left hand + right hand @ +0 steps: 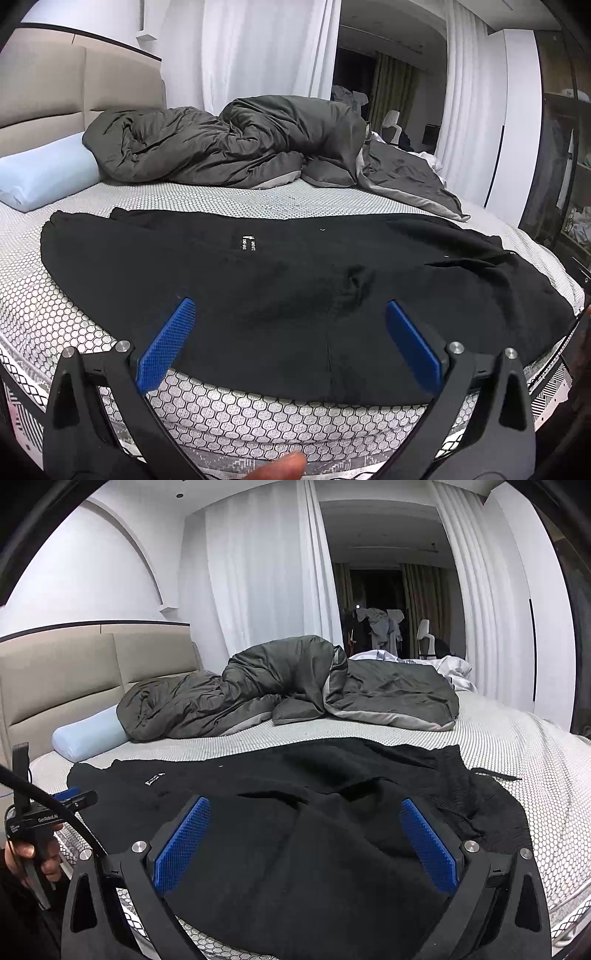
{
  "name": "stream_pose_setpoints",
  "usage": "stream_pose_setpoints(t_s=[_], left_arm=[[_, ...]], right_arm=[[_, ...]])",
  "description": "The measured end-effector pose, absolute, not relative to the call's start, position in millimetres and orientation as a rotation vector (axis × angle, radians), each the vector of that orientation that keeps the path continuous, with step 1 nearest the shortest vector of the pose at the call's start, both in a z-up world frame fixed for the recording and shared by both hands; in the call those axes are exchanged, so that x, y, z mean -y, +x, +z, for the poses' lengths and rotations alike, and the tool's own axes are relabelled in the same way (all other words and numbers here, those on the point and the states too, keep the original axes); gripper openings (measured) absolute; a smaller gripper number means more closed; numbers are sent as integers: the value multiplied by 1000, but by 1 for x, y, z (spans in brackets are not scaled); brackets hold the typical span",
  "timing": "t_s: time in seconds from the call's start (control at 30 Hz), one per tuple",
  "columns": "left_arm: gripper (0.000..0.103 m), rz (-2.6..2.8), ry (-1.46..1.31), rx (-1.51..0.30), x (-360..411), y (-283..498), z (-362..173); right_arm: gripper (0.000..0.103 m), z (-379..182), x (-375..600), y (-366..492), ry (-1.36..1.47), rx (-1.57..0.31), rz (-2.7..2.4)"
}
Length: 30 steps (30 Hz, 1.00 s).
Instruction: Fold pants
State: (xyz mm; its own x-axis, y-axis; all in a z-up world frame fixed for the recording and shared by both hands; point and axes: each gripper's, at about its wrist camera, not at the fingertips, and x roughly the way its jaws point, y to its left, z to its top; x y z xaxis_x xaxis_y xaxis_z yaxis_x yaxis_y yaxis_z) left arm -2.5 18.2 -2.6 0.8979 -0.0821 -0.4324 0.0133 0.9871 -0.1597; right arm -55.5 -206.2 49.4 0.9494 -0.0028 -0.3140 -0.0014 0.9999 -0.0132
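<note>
While both tongs hang just above the near edge of the bed, the black pants lie spread flat across the mattress, running from left to right. A small white label shows on the pants toward their left part. In the right wrist view, the right end of the pants is bunched and wrinkled, and a thin black cord pokes out from it onto the mattress cover.

The left tongs are spread wide, with nothing between their blue pads. They sit over the near edge of the pants, and it is hard to tell if the pads touch the cloth. A fingertip peeks in at the bottom of that view.

The right tongs are spread wide too, with nothing held. They sit over the darker middle of the pants. At the far left of the right wrist view, a hand holds the other tool.

Farther back on the bed, a dark gray blanket lies in a heap. A light blue pillow rests beside it, near the beige headboard. White curtains hang behind the bed.
</note>
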Motion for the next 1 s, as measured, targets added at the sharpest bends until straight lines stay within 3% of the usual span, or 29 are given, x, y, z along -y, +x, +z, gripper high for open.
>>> stream_pose_setpoints(t_s=[0.67,1.0], left_arm=[[102,134,-157,-580,-63,-1,24],[102,257,-306,-593,-164,-18,47]], right_arm=[[103,58,239,-59,28,-422,-92],[103,96,256,-85,-59,-457,-191]])
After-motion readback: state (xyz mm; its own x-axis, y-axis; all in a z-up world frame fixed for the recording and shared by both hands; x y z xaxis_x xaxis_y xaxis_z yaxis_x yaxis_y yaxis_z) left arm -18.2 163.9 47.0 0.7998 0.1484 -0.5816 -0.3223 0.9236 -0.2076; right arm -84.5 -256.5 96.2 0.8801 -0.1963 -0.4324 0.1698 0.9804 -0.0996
